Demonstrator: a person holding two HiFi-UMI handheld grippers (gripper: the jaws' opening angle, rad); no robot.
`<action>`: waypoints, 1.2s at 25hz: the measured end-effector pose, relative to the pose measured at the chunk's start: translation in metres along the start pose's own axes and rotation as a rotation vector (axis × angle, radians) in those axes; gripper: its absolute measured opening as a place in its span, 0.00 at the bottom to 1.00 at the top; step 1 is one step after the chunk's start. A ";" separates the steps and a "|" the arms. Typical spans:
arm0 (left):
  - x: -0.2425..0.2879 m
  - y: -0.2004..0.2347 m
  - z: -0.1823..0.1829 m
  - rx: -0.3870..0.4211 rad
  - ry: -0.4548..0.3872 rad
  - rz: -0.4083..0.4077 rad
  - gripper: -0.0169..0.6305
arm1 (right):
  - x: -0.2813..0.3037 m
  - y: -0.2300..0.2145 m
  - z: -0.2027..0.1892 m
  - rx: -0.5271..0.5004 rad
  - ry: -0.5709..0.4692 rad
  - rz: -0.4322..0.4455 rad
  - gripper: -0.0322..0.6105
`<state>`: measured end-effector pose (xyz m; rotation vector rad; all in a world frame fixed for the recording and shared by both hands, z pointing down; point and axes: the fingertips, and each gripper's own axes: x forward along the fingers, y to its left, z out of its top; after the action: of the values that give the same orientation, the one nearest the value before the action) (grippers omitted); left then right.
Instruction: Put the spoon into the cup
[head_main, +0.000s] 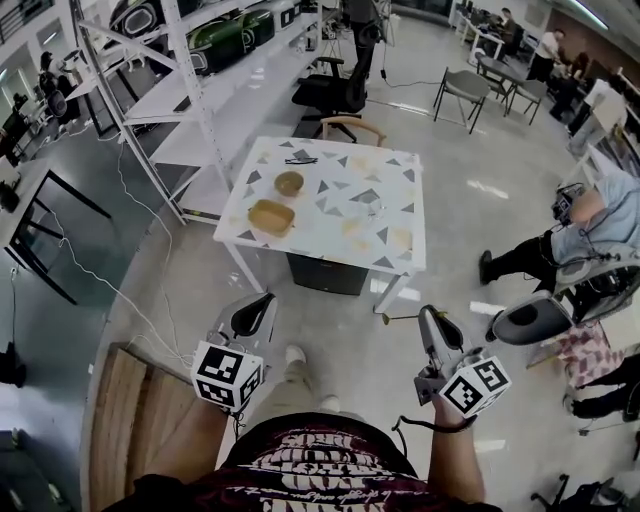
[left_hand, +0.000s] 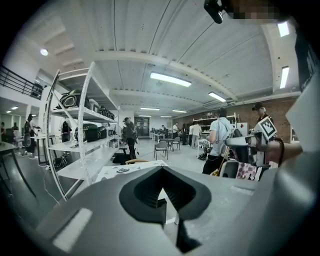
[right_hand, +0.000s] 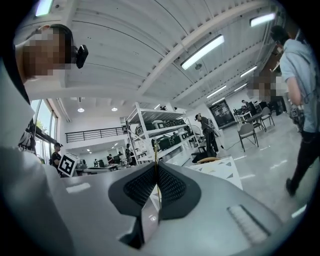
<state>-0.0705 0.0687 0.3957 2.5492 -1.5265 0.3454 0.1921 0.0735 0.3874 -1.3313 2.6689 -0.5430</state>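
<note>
Presently: carry step, as I judge it. The person stands well back from the table (head_main: 318, 252), with both grippers held low and near the body.

Right gripper (head_main: 429, 316): jaws pinched on a thin golden strip, taken to be the spoon (head_main: 398, 317). The right gripper view shows it edge-on between the pads, rising past the tips.

Left gripper (head_main: 262, 300): jaws pressed together at the tips. The left gripper view shows nothing between them.

Spoon position: in the air over the floor, well apart from the table. In the head view its long axis runs roughly left–right. It sticks out leftward from the jaw tips, with the free end a touch farther. It is too small to tell which end is the bowl.

Table, left part: a round brown vessel, probably the cup (head_main: 289, 183). A flat oblong wooden dish (head_main: 271, 216) lies just near of it.

Judgement: the grasp is made, but the spoon has not yet been carried to the cup.
- Close the distance to the table and bring the right gripper above the cup.
- Turn the spoon from lying to near upright, free end down over the mouth.
- Only then spread the jaws.

Risk: a thin handle may pivot between the pads during the turn.
</note>
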 end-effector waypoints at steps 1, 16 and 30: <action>0.002 0.000 -0.002 -0.001 0.002 -0.003 0.03 | 0.001 -0.001 -0.002 0.003 0.001 -0.002 0.10; 0.062 0.010 0.000 -0.008 -0.008 -0.107 0.03 | 0.026 -0.027 0.000 0.004 -0.009 -0.078 0.10; 0.121 0.058 0.015 -0.004 -0.001 -0.103 0.03 | 0.094 -0.056 0.017 0.009 0.002 -0.077 0.10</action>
<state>-0.0650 -0.0648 0.4143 2.6126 -1.3885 0.3274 0.1817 -0.0360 0.3973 -1.4372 2.6222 -0.5637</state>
